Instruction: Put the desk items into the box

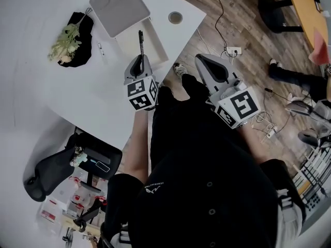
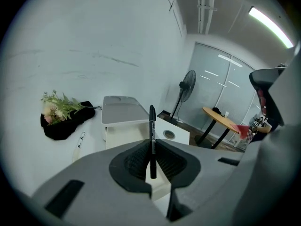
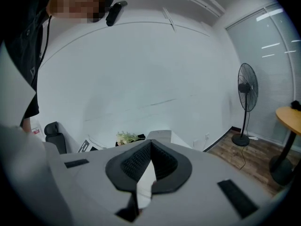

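Sticking up between the jaws of the left tongs (image 2: 151, 145), a black pen (image 2: 152, 135) is being pinched at about its lower third. The jaws are pressing together on its barrel, and its longer end is pointing away from the person. In the head view the pen is hovering over the open part of the white box (image 1: 155, 43), with the tongs just at the box's near edge; whether the pen's tip is touching anything cannot be told.

A grey lid (image 1: 119, 6) is lying askew over the far part of the box and hiding that half of the inside. The box is sitting on the white counter (image 1: 51, 87), near the corner.

The right tongs (image 3: 150, 145) are hanging off the counter's edge above the wooden floor (image 1: 243, 30), jaws meeting at the tips with nothing between them.

To the box's left, a bunch of flowers (image 1: 64, 43) is lying on a black cloth (image 1: 83, 50). Just beside the cloth, a small white stick-shaped item (image 1: 101, 48) is lying flat, too small to identify.
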`<move>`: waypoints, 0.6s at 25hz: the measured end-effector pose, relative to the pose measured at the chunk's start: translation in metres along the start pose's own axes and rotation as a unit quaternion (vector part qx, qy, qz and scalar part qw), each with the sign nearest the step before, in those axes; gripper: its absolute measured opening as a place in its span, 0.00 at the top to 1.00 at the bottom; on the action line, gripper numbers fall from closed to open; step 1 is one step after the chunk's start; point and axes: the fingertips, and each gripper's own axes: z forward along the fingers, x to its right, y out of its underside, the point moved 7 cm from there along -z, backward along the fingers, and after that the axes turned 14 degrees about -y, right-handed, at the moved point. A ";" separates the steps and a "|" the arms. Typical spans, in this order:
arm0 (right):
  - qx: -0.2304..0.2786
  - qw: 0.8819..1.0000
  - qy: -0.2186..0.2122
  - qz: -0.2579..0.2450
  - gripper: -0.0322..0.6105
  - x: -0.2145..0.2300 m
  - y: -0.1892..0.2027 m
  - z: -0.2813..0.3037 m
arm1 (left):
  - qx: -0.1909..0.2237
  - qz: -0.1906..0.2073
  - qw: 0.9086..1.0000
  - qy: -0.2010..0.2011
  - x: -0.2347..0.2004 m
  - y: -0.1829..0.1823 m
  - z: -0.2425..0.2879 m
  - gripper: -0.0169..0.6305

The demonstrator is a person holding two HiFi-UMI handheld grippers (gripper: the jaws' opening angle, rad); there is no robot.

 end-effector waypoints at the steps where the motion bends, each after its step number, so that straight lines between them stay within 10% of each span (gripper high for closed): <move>1: -0.002 1.000 0.002 0.002 0.95 0.002 0.001 0.002 | -0.010 0.002 1.000 -0.001 0.000 0.003 0.006 0.91; 15: -0.028 0.999 0.022 0.033 0.95 0.026 0.009 0.029 | -0.118 0.031 0.993 -0.012 -0.001 0.028 0.075 0.91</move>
